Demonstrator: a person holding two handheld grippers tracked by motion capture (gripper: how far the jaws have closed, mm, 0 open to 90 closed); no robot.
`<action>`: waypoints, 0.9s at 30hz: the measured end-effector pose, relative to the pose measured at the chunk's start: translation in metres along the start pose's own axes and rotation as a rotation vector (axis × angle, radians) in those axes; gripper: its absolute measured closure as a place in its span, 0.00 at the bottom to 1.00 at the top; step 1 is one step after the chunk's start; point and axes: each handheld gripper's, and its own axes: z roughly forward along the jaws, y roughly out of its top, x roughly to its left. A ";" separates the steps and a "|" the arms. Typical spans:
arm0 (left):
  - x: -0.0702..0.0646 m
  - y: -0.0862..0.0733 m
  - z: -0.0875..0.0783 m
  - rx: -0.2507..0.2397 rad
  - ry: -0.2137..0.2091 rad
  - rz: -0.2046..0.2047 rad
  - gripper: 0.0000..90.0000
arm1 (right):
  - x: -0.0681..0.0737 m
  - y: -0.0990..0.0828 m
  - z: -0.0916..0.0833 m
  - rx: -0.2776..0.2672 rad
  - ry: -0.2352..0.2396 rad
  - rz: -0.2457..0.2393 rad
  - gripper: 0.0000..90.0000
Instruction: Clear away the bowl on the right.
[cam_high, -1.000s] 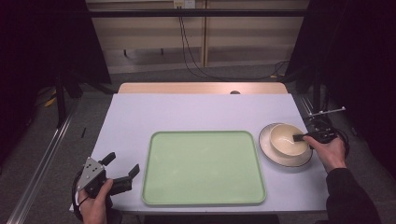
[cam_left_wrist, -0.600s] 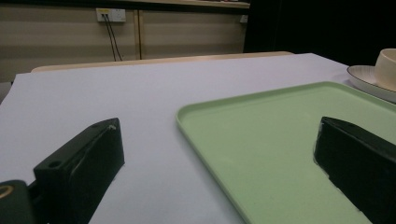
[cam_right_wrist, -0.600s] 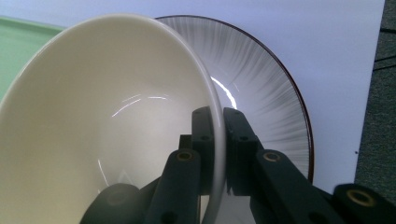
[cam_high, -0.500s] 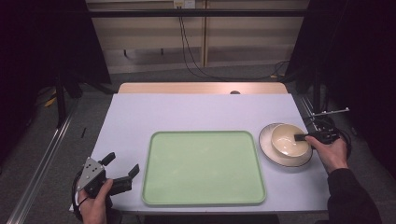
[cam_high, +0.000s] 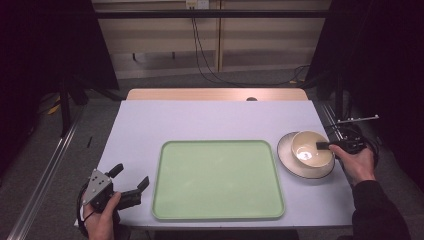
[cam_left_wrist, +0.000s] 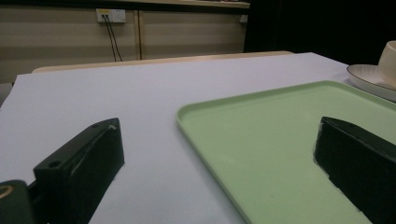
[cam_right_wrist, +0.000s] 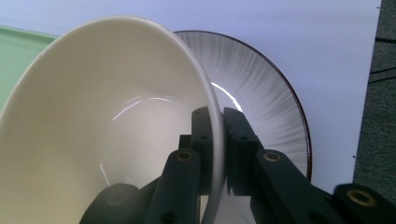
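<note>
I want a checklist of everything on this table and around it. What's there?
Surface: pale table, bare around the things.
Job's things: empty green tray in the middle; cream bowl on a plate at its right.
Clutter: nothing seen.
Grippers: right gripper shut on the bowl's rim; left gripper open, holding nothing, beside the tray.
Cables: two run down the back wall.
Surroundings: dark curtains, grey floor.

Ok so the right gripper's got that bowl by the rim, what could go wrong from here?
1. The right gripper pinches only the thin rim of the bowl; lifted, the bowl might swing or slip out.
2. The bowl sits on the plate; it could drag or knock the plate, which lies near the table's edge.
3. Carried low, it might clip the green tray's rim.
</note>
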 end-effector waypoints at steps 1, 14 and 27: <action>0.000 0.000 0.000 -0.001 0.001 -0.001 0.02 | 0.001 0.000 -0.001 -0.002 0.004 0.001 0.93; 0.000 0.000 0.000 -0.004 -0.003 -0.009 0.02 | 0.003 -0.001 -0.018 -0.042 0.030 -0.018 0.93; 0.001 0.000 -0.001 -0.004 -0.007 -0.013 0.02 | 0.012 0.004 -0.033 -0.080 0.072 -0.054 0.93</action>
